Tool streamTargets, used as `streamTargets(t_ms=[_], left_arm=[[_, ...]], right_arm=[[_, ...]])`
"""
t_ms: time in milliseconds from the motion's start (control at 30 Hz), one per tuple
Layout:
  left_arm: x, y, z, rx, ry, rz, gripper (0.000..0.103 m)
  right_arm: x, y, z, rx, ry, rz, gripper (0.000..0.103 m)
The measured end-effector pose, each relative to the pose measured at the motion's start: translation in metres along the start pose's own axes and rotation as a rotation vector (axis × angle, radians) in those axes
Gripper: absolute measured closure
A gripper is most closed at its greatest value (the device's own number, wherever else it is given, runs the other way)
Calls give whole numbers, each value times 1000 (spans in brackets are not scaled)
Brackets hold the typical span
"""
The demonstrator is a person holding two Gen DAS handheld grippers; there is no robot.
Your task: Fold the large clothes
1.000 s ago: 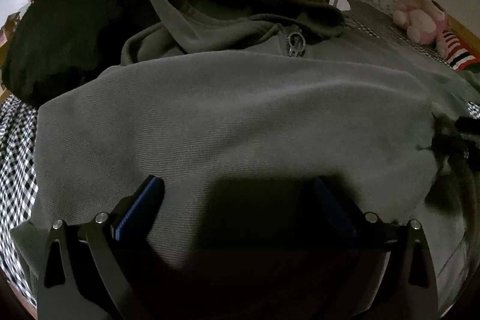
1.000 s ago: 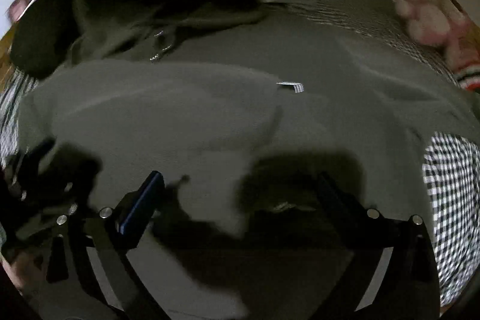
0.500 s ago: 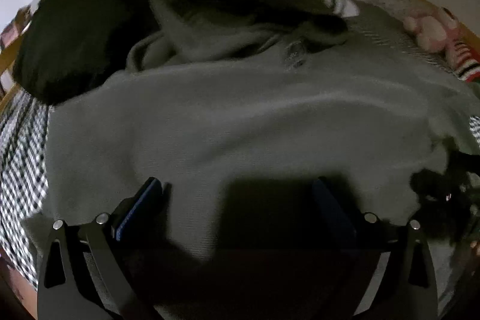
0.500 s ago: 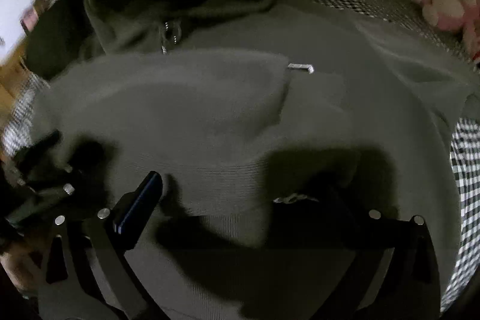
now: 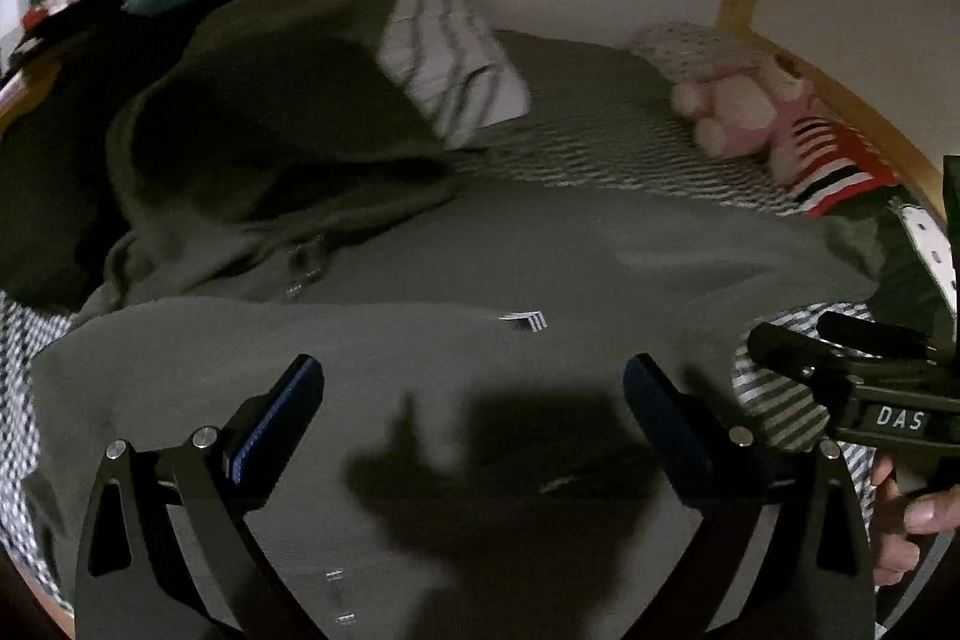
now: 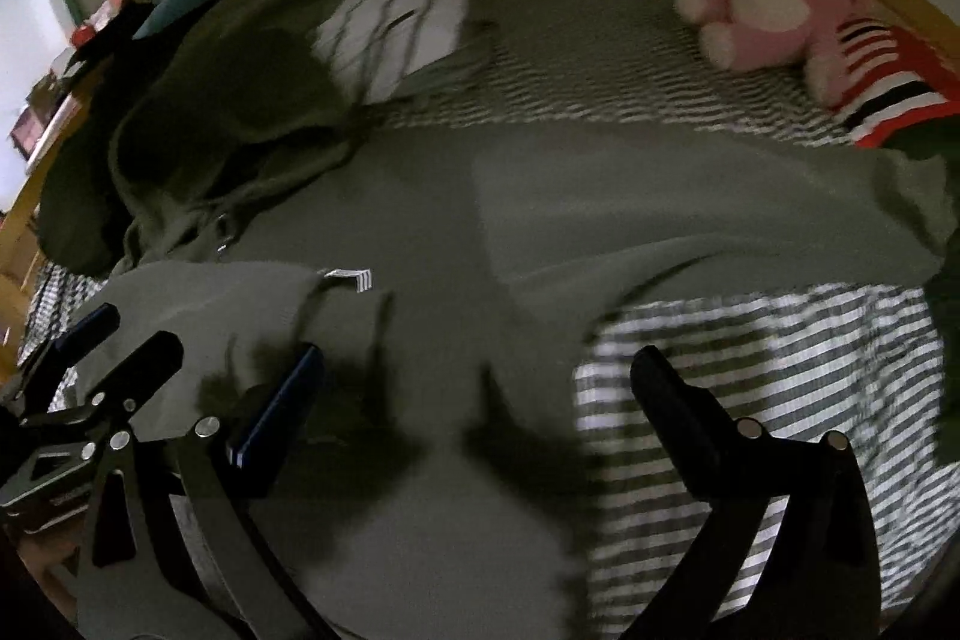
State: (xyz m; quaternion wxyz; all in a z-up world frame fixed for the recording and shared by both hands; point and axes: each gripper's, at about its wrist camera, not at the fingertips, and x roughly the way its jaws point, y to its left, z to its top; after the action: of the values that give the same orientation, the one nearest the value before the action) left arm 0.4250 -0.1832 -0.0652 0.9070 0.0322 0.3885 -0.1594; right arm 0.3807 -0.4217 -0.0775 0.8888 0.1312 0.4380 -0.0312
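Left wrist view shows your grey hoodie [image 5: 456,268] spread flat on the checked bed cover [image 6: 750,370], hood toward the wall. Your left gripper [image 5: 474,400] and right gripper [image 6: 474,394] hover above it, jaws apart, holding nothing.

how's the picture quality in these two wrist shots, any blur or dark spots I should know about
Left wrist view: dim, round fisheye edge, the tongs throw a hard shadow on the grey hoodie; the pink plush toy is smeared. Right wrist view: motion blur turns the checked bedcover into streaks, and the right tongs shadow the hoodie's hem.
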Motion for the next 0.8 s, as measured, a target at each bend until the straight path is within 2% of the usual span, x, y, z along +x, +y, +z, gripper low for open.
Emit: streamTargets(t_ms=[300,633,800], left_arm=[[35,-86,22,71,29,-71,5],[94,-174,24,189,98,-155,5],[123,-213,24,272,117,-181,5]], right_arm=[[-8,-84,24,37,-6,-77,3],[4,-187,29,162,31,-133,3],[14,-241,32,264,50,-132,3]])
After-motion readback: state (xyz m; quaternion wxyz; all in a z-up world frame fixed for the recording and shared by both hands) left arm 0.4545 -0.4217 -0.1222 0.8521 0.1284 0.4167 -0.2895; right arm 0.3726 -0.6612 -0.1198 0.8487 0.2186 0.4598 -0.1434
